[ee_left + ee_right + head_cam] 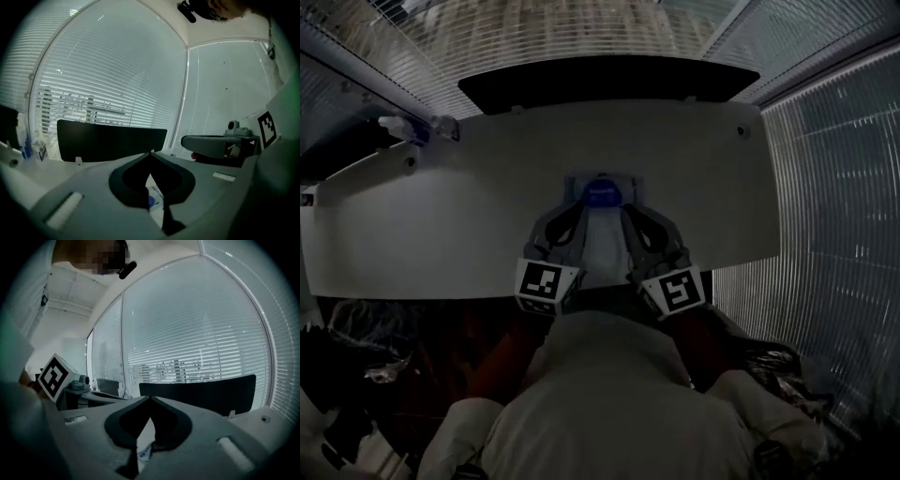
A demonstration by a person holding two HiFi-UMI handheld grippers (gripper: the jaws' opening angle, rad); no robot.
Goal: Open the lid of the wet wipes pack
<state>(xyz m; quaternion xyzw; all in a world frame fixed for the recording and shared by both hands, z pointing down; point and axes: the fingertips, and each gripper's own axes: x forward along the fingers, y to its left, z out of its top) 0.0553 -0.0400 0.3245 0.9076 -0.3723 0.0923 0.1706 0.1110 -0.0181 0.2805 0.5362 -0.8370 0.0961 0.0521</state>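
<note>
Where the head view looks steeply down, a white table (441, 216) fills the middle, with slatted blinds (825, 187) on the windows around it and a long dark panel (609, 82) standing along its far edge. The person's pale sleeves (609, 394) fill the bottom of that view. The left gripper (579, 208) and the right gripper (630, 211) reach side by side over the near half of the table, each pointing away from the person. Each gripper's own view shows its two jaws pressed together at the tips with nothing pinched between them. The wet wipes pack (603, 246) lies flat on the table between the two grippers, its long side running away from the person; whether either gripper touches it cannot be told. Its round blue lid (602, 193) sits at the far end, just beyond both sets of tips. A few small bottles (412, 127) stand at the table's far left corner.
</note>
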